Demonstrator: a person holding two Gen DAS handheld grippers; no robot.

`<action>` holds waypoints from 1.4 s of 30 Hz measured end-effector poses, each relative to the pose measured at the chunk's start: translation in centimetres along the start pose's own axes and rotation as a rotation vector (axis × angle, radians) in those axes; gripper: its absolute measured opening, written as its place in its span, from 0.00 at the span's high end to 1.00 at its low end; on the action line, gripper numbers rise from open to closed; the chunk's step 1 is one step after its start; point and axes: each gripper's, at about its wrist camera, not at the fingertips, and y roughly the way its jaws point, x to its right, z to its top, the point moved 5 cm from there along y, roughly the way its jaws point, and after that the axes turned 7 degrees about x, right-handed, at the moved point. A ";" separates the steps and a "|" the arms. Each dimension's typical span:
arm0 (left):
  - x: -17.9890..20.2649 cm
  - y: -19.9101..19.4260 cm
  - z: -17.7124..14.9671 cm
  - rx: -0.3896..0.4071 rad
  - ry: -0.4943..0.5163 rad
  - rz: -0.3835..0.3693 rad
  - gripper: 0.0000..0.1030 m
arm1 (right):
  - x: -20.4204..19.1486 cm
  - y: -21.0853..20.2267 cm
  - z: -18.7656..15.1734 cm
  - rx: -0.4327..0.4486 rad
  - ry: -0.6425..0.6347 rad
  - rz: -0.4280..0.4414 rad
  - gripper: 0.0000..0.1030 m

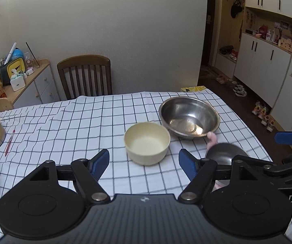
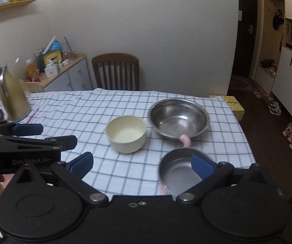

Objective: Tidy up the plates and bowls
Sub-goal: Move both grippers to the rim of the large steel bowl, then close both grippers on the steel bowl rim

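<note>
My left gripper [image 1: 144, 162] and right gripper [image 2: 142, 164] both hover with fingers spread and empty over the checked desk [image 2: 85, 111], where the light, stiff cream bowl [image 2: 126, 134], best pinched by its rim, sits beside slippery steel bowls [image 2: 178, 118].

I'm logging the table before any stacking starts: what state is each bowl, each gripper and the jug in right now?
Cream bowl: upright, empty, standing alone on the cloth.
Large steel bowl: upright, empty, beside the cream bowl.
Small steel bowl: upright, empty, nearest the table edge, pink handle.
Left gripper: open, holding nothing, facing the cream bowl.
Right gripper: open, holding nothing, one finger over the small steel bowl.
Gold jug: upright, lid closed.
</note>
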 end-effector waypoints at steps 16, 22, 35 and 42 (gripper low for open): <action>7.5 11.7 5.2 -0.052 0.030 0.008 0.28 | 12.2 8.5 3.7 -0.057 0.089 -0.099 0.00; 7.9 15.8 6.0 -0.088 0.025 0.007 0.28 | 14.1 12.5 4.4 -0.102 0.075 -0.121 0.00; 5.2 24.4 6.3 -0.225 -0.041 0.036 0.28 | 15.7 20.6 4.7 -0.220 0.107 -0.102 0.09; 4.3 27.4 4.9 -0.297 -0.081 0.042 0.29 | 15.8 23.3 3.3 -0.290 0.119 -0.086 0.18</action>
